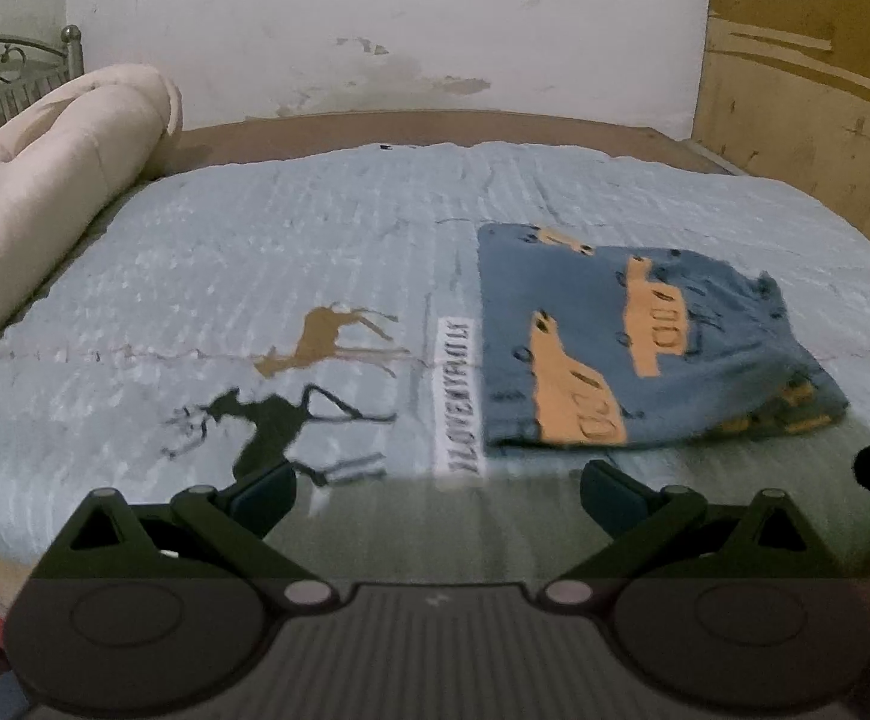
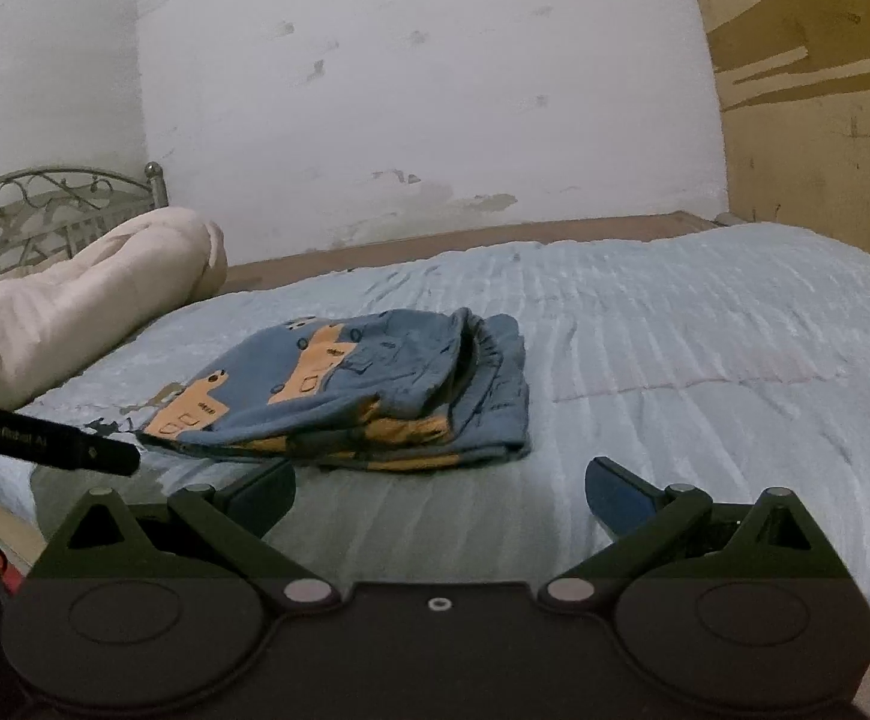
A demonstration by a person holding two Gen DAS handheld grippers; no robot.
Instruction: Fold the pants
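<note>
So, starting with the left wrist view: the left gripper is hanging low over the near edge of the bed with its jaws spread wide, gripping nothing at all. The pants, blue with orange car prints, are lying at about 1 o'clock from it, stacked into a compact rectangle on the light blue bedspread. I'm guessing they're sitting flat and squared off like that because the folding is pretty much done. A bit of the other tool is poking in at 3 o'clock. The rolled cream blanket is lounging at 10 o'clock, well apart from the action.

Now the right wrist view: the right gripper is likewise hovering level near the bed edge, jaws standing wide apart and empty. The pants are resting at 12 o'clock, just beyond the fingertips, layers showing along the near edge and the elastic waistband bunching toward 1 o'clock. The left gripper's black body is peeking in at 9 o'clock. Both tools are pointing forward at the bundle, apart from it, which looks to me like a hands-off pose, maybe before a final tidy.
</note>
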